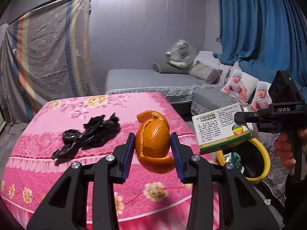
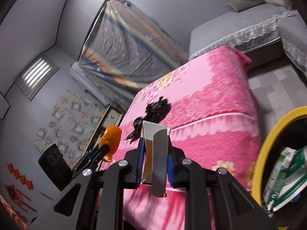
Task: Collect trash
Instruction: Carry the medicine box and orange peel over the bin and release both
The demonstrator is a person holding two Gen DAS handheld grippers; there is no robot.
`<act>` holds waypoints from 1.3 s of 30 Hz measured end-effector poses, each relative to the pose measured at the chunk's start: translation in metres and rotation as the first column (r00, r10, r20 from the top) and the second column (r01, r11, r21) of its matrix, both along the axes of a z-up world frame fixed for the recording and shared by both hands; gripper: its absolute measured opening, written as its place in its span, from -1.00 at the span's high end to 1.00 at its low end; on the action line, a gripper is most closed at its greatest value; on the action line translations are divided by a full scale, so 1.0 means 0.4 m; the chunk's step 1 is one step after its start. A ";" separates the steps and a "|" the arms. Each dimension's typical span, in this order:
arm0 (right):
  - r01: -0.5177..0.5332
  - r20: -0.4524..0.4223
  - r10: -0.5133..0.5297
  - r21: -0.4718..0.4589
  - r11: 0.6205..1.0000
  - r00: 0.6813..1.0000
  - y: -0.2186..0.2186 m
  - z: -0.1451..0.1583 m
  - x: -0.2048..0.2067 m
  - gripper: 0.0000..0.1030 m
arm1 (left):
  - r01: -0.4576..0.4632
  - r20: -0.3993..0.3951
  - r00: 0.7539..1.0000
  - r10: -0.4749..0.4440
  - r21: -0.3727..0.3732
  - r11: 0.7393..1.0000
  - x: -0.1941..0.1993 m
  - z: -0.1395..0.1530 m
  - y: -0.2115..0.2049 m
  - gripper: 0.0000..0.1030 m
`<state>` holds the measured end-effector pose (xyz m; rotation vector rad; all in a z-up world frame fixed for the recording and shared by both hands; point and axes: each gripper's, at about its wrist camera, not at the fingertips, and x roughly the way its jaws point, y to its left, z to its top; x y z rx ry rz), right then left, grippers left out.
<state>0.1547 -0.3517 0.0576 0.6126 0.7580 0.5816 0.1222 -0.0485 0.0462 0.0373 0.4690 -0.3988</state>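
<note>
One orange peel, one small carton, one black plastic bag and one yellow-rimmed bin make up the count, with two tools at work.

The left tool is clamped on the orange peel, its blue pads pressing either side of the curled shell, which hangs lifted above the pink floral cloth of the desk. The right tool is closed on the carton, a white box with green trim and printed text; from the right wrist view the box stands upright between the pads, end-on. In the left wrist view the carton sits just above the bin's near rim, right of the peel.

The black plastic bag lies crumpled on the pink cloth, left of the peel and well in from the desk's edges, touched by neither tool.

The bin stands off the desk's right edge, lower than the desk top, its mouth open. Inside it are green-and-white packages; how many is hard to say, since they overlap and the fisheye edge blurs them.

Around the bag the cloth is bare on all sides. Beyond the desk's far edge is a gap of floor, then a grey bed. A hand grips the right tool's handle beside the bin.
</note>
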 end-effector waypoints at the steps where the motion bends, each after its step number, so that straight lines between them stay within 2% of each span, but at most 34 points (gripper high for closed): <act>1: 0.021 0.010 -0.021 -0.009 1.000 1.000 -0.018 0.004 -0.008 0.63 | 0.013 0.003 1.000 -0.013 -0.001 1.000 0.000 0.003 -0.014 0.31; 10: 0.190 0.050 -0.188 -0.023 0.982 0.981 -0.180 0.008 -0.081 0.63 | 0.140 0.026 0.990 -0.140 -0.003 0.990 0.006 0.024 -0.156 0.31; 18: 0.310 0.064 -0.308 -0.036 0.950 0.949 -0.298 -0.011 -0.140 0.63 | 0.228 0.035 0.973 -0.228 0.005 0.974 0.011 0.029 -0.264 0.31; 32: 0.473 0.040 -0.471 -0.060 0.879 0.881 -0.446 -0.089 -0.215 0.63 | 0.352 -0.006 0.936 -0.352 0.036 0.935 0.039 -0.014 -0.443 0.31; 39: 0.546 0.035 -0.546 -0.120 0.829 0.837 -0.490 -0.132 -0.241 0.63 | 0.396 -0.048 0.918 -0.394 0.054 0.916 0.055 -0.053 -0.521 0.31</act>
